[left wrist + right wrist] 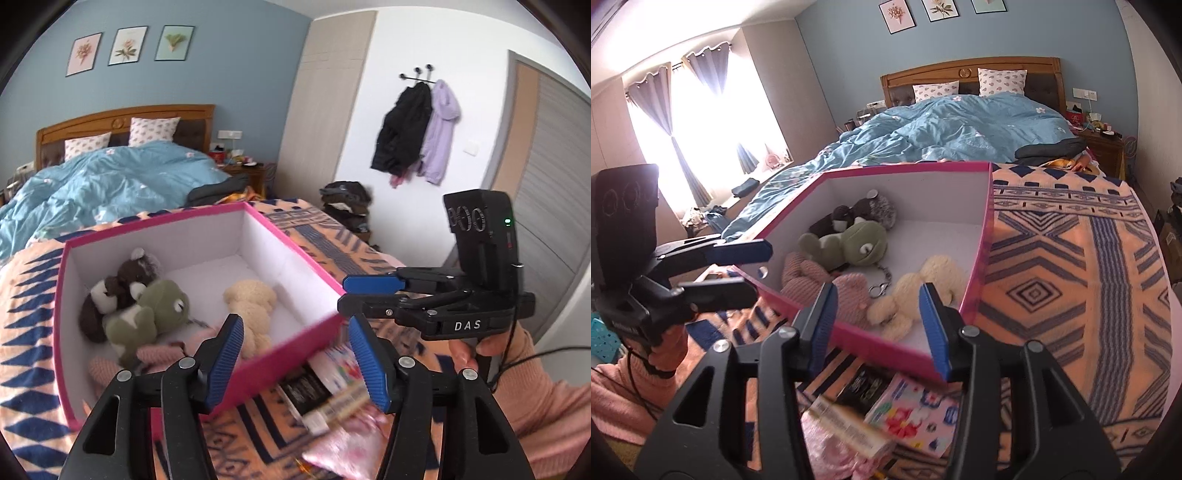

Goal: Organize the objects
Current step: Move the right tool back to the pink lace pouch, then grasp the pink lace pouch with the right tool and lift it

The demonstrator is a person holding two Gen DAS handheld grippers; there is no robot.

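between our two grippers sits the pink box (207, 266), soft toys inside. we tilt the left gripper (295, 365) downward, jaws spread and pinching nothing, the box's near wall just ahead of them. we angle the right gripper (882, 325) down likewise, jaws spread over the box's near corner, untouched. below both jaws lie blurred booklets (912, 417) on the patterned blanket (1071, 277).

Box (975, 295) far half free; plush toys (849, 243) crowd near half, seemingly.
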